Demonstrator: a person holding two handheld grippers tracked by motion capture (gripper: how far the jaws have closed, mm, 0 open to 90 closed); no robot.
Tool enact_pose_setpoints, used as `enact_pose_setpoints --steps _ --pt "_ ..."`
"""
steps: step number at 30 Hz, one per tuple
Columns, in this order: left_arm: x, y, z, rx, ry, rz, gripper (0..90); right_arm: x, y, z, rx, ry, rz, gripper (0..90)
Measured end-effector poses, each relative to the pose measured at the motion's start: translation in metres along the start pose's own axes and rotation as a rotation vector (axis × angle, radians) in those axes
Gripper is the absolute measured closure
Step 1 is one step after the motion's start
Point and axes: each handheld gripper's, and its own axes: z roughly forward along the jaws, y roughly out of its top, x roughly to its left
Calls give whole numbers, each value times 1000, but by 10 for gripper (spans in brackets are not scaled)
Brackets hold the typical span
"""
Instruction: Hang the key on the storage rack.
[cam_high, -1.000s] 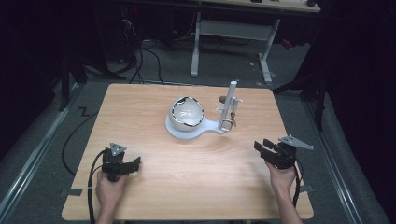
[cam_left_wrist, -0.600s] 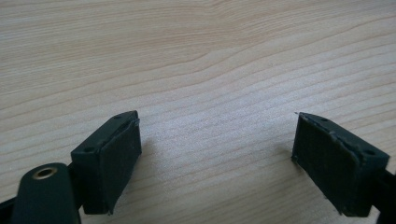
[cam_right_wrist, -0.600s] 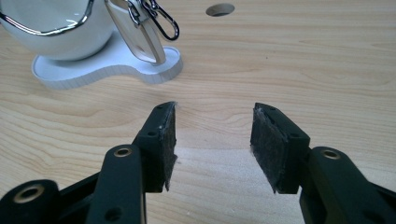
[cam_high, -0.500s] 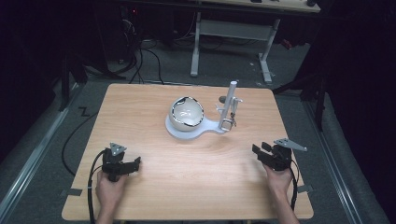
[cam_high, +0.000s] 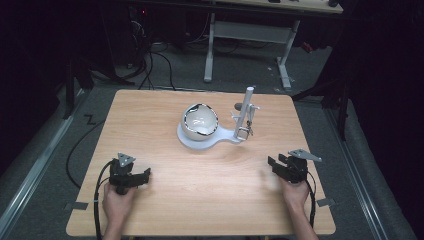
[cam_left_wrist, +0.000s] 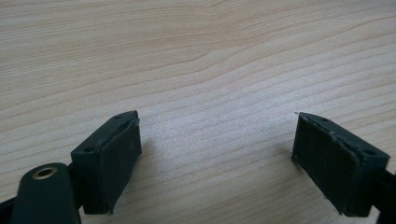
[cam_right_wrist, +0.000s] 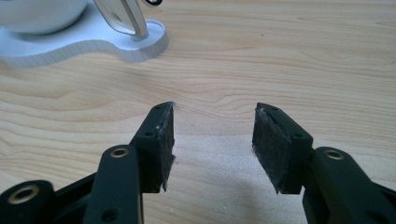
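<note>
With both the left gripper (cam_high: 134, 176) and right gripper (cam_high: 283, 167) empty, jaws apart, the white bowl (cam_high: 200, 121) sat mid-table on its white base (cam_high: 220, 138), likely rigid, smooth and breakable, best gripped at its rim.

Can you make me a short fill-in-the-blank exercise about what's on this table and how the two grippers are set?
1. The white bowl sits on a flat white ______ at the middle of the wooden table.
2. The jaws of the left gripper stand ______, with nothing between them.
3. A white post stands on the same base, on the bowl's ______ side in the high view.
4. The right gripper holds ______.

Missing words: base; open; right; nothing
</note>
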Motion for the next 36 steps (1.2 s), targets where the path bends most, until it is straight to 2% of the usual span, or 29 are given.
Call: enact_pose_setpoints --steps 13,36 --pt "0 0 0 0 0 0 159 3 -4 15 37 -43 -34 460" --pt "0 0 0 0 0 0 159 4 -8 25 79 -97 -68 453"
